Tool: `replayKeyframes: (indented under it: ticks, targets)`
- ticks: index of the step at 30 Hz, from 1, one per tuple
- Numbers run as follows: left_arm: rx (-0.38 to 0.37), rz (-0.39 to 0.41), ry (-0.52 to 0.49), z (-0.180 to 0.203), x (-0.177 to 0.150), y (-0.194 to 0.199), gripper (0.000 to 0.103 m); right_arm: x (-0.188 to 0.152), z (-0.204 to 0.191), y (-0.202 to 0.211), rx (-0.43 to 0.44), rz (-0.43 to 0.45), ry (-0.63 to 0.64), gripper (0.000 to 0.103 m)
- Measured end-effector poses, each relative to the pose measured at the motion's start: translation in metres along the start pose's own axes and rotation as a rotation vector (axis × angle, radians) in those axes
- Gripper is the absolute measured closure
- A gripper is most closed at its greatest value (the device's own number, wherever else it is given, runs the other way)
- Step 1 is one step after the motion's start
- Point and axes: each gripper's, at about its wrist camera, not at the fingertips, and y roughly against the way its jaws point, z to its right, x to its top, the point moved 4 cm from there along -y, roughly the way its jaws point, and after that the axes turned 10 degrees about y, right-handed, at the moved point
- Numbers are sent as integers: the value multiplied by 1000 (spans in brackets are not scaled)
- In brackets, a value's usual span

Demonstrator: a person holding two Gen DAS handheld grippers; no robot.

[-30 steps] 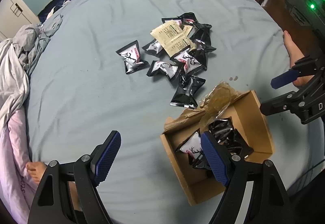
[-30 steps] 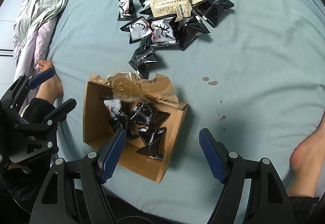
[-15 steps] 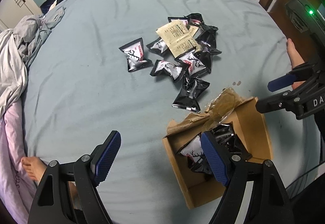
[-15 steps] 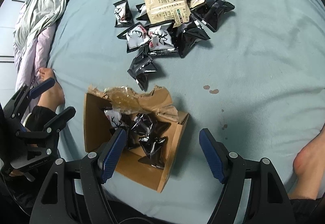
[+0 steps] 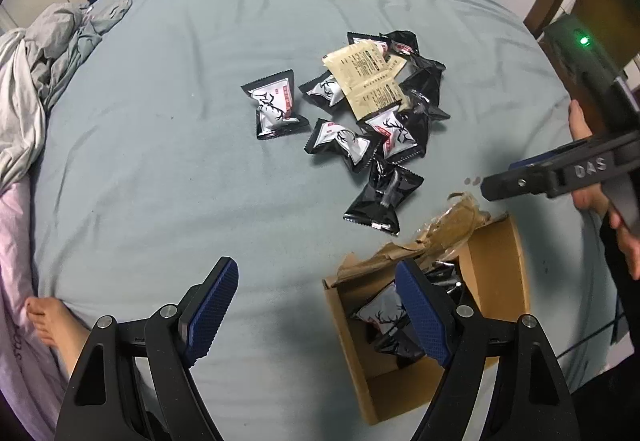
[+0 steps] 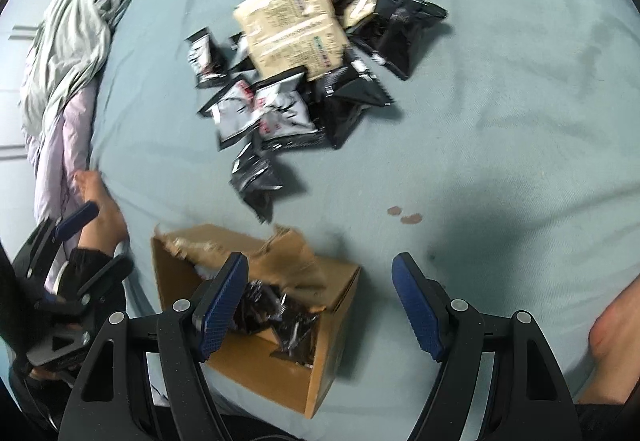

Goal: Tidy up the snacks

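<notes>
Left gripper [image 5: 316,305] nearest, fingers wide, nothing between them. Right gripper [image 6: 320,301] likewise spread and empty. Just beyond, open cardboard box [image 5: 500,265] on the bedsheet [image 5: 160,161], some packets inside. Farther off, loose snack packets [image 5: 360,109] lie heaped.

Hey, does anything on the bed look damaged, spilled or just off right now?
Yes. The cardboard box has a torn, crumpled flap with ragged tape along its far edge. Two small brownish spots stain the sheet beside it. The snack packets lie in a loose heap instead of inside the box.
</notes>
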Motion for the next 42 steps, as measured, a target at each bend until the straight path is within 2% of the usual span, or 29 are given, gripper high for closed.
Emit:
replayKeyframes:
  ticks: [7,13,17,20,24,28,33,38,42]
  targets:
    - [-14,-16,43,-13,6,-10,21,16,10,-8,8,15,-21,29]
    - [-25,-72,145,-34,11,-29,21,30,14,-5,-39,105,12,29]
    - [-39,-90,188,-44,14,-37,21,40,20,-10,-25,134,-2,29]
    - [-30,-92,192,-47,15,-40,21,44,24,-28,-13,92,-38,29]
    - [-54,-104,208,-48,15,-42,21,54,19,-51,-17,58,-36,29]
    - [-48,-105,191,-43,13,-44,21,70,6,-58,-87,83,20,29]
    - [-43,-116,173,-39,10,-47,21,73,-18,-60,-41,54,53,29]
    - [-34,-122,190,-43,12,-51,21,65,-42,-81,36,-45,112,29]
    - [-31,-123,210,-45,15,-54,21,64,-56,-97,47,-99,175,29]
